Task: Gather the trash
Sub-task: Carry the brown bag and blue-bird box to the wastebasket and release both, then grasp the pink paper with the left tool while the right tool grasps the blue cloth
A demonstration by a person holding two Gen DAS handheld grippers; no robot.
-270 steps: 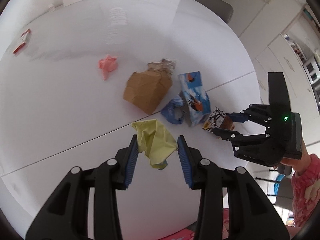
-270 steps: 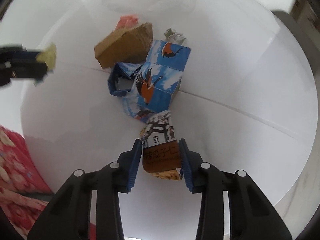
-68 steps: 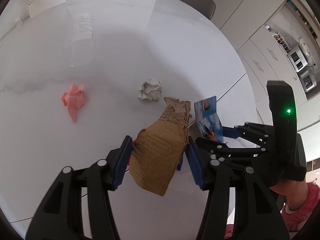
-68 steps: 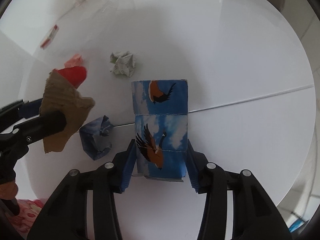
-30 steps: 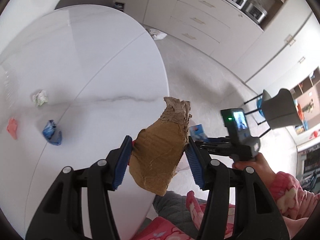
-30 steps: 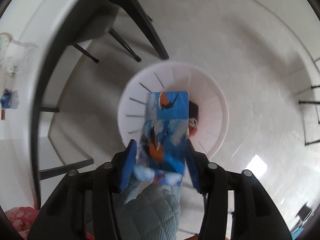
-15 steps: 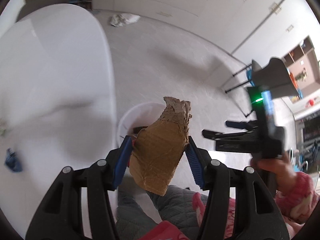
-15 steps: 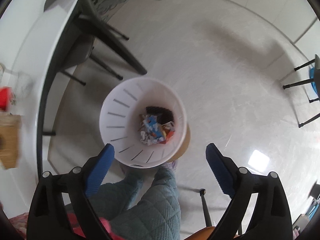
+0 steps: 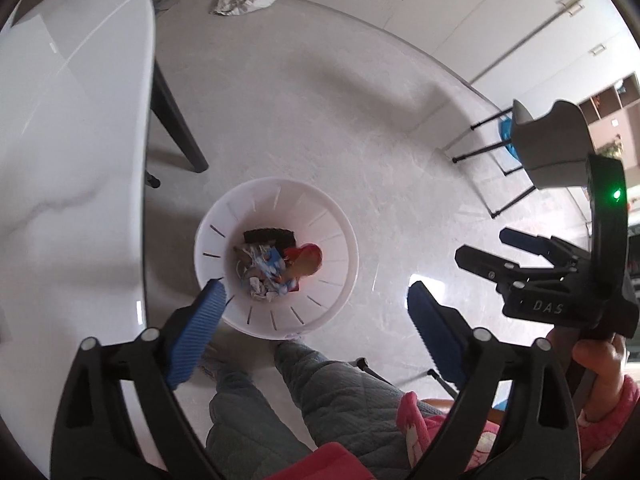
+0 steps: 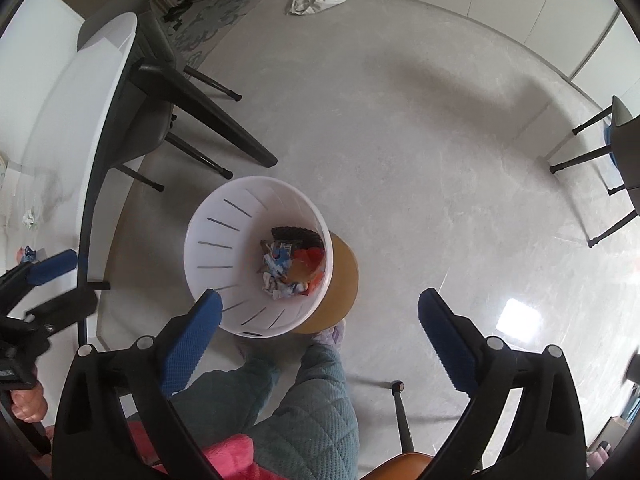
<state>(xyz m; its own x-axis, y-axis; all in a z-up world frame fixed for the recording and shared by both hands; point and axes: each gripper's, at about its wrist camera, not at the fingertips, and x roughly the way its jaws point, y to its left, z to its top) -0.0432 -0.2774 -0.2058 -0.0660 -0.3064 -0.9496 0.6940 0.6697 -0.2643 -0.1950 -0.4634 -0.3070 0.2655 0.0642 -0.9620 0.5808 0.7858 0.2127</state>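
Observation:
A white slotted waste bin point(image 9: 336, 280) stands on the floor below both grippers; it also shows in the right wrist view point(image 10: 208, 240). Inside lie crumpled wrappers, the blue bird carton point(image 9: 268, 260) and the brown cardboard with a red piece point(image 9: 306, 262). My left gripper point(image 9: 316, 304) is open and empty above the bin's near rim. My right gripper point(image 10: 320, 308) is open and empty, just right of the bin; it shows from the side in the left wrist view point(image 9: 480, 256). On the table far left lie a blue wad point(image 10: 28, 255) and a white paper ball point(image 10: 30, 218).
The white table point(image 9: 68, 128) runs along the left, with black legs point(image 10: 208, 120) near the bin. The person's grey-green trousered legs point(image 10: 312, 392) stand just below the bin. A grey chair point(image 9: 548, 148) is at the right. A white cloth point(image 10: 320, 0) lies on the far floor.
My left gripper has opened and the brown cardboard has dropped into the bin. My right gripper stays open after releasing the bird carton a second ago.

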